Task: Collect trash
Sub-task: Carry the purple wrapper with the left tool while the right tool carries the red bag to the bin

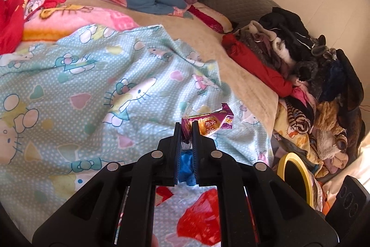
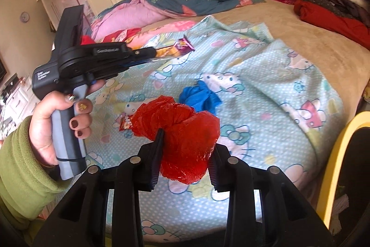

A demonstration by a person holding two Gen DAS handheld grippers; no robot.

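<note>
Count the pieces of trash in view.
4: snack wrapper in the left gripper; red plastic bag in the right gripper; blue wad and small red wrapper on the blanket.

Glossy crinkled red plastic bag (image 2: pixel 188 140); matt cotton sheet (image 2: pixel 266 108).

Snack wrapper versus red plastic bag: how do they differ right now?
The snack wrapper is a slim, printed purple-and-orange packet; the red plastic bag is a bulky, crumpled, plain translucent wad. The wrapper is pinched by one end in the left gripper, its jaws nearly closed; the bag sits between the right gripper's far wider jaws. The wrapper is lifted off the blanket; whether the bag is lifted is unclear. Both are trash.
</note>
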